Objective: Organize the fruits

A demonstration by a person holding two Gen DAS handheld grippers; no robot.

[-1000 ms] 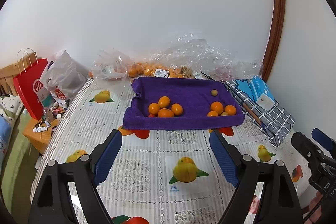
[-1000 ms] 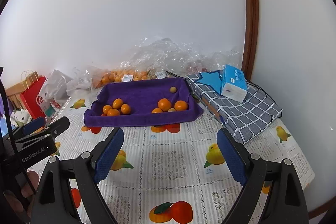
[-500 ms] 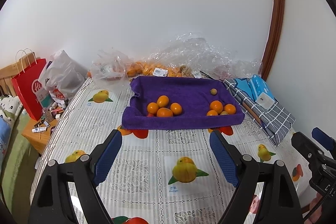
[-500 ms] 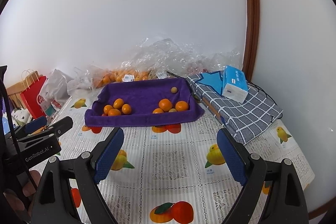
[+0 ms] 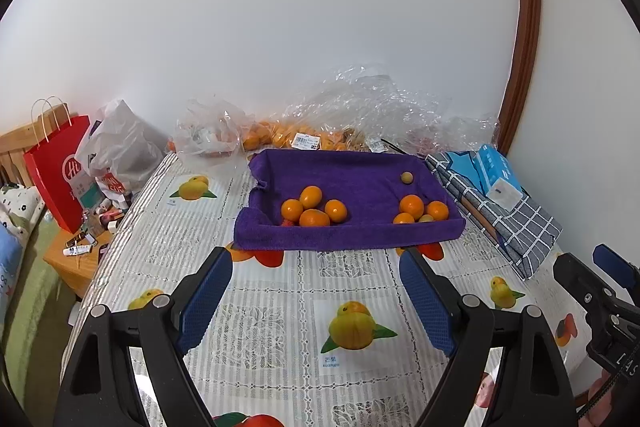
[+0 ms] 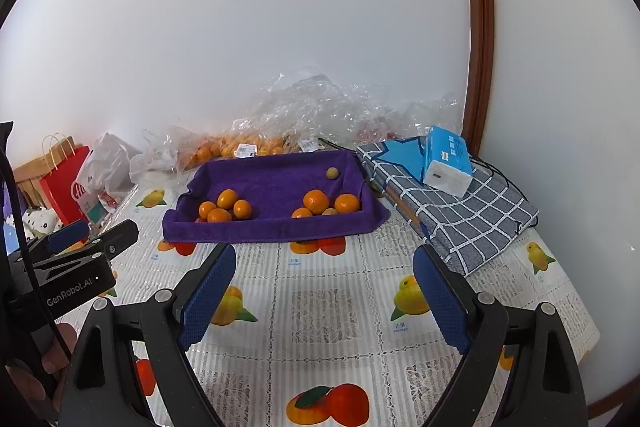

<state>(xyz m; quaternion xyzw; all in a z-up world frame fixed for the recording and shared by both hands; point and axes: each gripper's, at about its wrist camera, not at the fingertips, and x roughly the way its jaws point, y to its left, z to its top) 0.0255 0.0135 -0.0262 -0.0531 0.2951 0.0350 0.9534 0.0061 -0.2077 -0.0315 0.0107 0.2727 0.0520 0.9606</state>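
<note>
A purple towel tray (image 5: 344, 167) (image 6: 276, 171) sits at the far side of the table. It holds a left cluster of oranges (image 5: 314, 211) (image 6: 226, 207), a right cluster of oranges (image 5: 418, 209) (image 6: 325, 203) and one small tan fruit (image 5: 407, 177) (image 6: 332, 173). My left gripper (image 5: 316, 291) is open and empty, hovering above the tablecloth short of the tray. My right gripper (image 6: 325, 287) is open and empty too, also short of the tray. Each gripper shows at the edge of the other's view.
Clear plastic bags of oranges (image 5: 288, 139) lie against the wall behind the tray. A folded checked cloth (image 6: 460, 211) with a blue tissue pack (image 6: 446, 161) lies to the right. A red paper bag (image 5: 60, 171) and a grey bag (image 5: 120, 147) stand at the left. The fruit-print tablecloth (image 5: 280, 307) covers the table.
Both views have shifted only slightly; the tray sits a touch lower left in the left wrist view. Both grippers stay open and empty.
</note>
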